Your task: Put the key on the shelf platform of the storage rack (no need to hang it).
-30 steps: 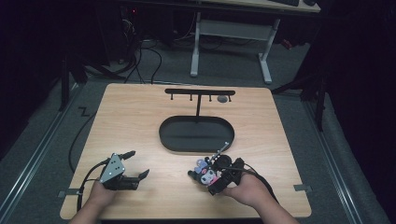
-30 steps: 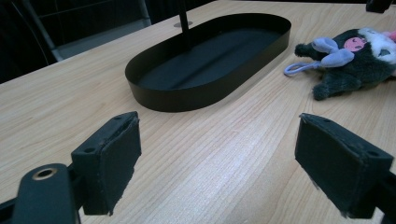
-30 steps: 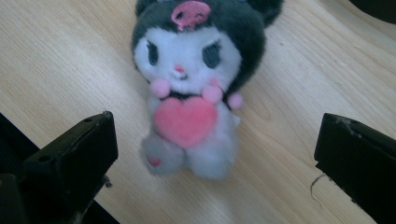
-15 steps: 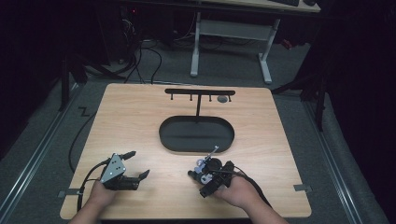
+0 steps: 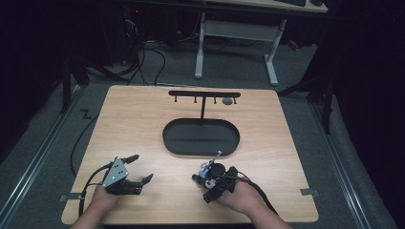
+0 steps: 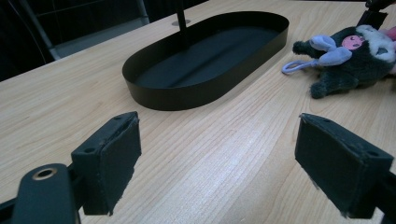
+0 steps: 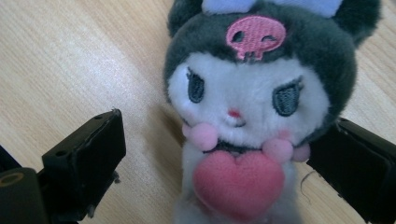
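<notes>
Left gripper sits at the near-left of the wooden table, resting low, jaws spread wide with nothing between them. Left gripper view: both pads are well apart over bare wood, looking toward the tray and the toy.

Black oval tray lies mid-table, holding nothing. A thin post rises from its far side to a black crossbar rack with small hooks under it; a small round item hangs or sits near the bar's right end, too small to identify.

Plush toy keychain lies on the table just in front of the tray's near-right edge, apart from it. It's a dark grey-hooded character with a white face, pink skull on the hood and a pink heart at the chest. A lilac loop trails off it toward the tray.

Right gripper is at the near-right, straddling the toy. Its jaws have just been closing, with the toy between them. Right gripper view: the left pad is clear of the plush with wood visible in the gap; the right pad is against or just beside the hood, can't tell which. Not clamped yet.
</notes>
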`<state>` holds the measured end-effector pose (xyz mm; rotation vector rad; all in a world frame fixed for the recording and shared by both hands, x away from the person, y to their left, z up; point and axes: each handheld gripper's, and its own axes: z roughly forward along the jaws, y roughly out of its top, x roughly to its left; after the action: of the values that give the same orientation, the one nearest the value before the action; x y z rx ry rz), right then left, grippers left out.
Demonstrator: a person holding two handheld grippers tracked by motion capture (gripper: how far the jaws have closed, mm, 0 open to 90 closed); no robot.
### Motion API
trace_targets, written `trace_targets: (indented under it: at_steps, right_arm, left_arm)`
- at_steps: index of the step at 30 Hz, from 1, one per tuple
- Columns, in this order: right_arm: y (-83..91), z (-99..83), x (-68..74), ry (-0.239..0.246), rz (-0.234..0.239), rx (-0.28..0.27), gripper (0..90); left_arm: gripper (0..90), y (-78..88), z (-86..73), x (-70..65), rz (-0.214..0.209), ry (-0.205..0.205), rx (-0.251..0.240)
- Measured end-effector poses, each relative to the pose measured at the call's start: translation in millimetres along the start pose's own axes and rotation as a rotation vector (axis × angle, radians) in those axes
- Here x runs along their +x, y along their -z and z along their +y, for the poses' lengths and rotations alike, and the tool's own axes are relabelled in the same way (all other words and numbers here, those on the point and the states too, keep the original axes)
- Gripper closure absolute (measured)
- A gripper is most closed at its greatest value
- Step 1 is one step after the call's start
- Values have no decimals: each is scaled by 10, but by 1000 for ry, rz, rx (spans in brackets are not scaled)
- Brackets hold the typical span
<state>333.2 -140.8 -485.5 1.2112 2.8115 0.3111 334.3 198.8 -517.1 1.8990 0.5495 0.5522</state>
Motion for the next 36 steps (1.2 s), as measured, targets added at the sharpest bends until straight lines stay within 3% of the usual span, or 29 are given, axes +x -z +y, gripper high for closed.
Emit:
trace_targets:
  at_steps: [6,10,20,24,25,28,36]
  right_arm:
    - [-9,5,-2,2,2,5,55]
    - [19,-2,-3,-3,-14,-17,145]
    - [40,-37,-23,-22,-5,-37,217]
    - [46,-50,-14,-16,-1,-35,299]
    - [41,-55,-8,-18,0,-35,367]
    - [50,-59,-8,-15,4,-35,409]
    - [86,-48,11,-38,1,-27,457]
  left_arm:
    - [154,-10,-2,5,3,3,0]
    - [154,-6,1,3,3,-1,-4]
    - [154,-3,1,1,2,-2,-2]
    - [154,-2,2,1,3,-1,-7]
    - [153,-5,1,3,4,-1,-3]
    - [154,-2,2,3,2,-2,-6]
    - [153,-1,4,-1,3,-2,-6]
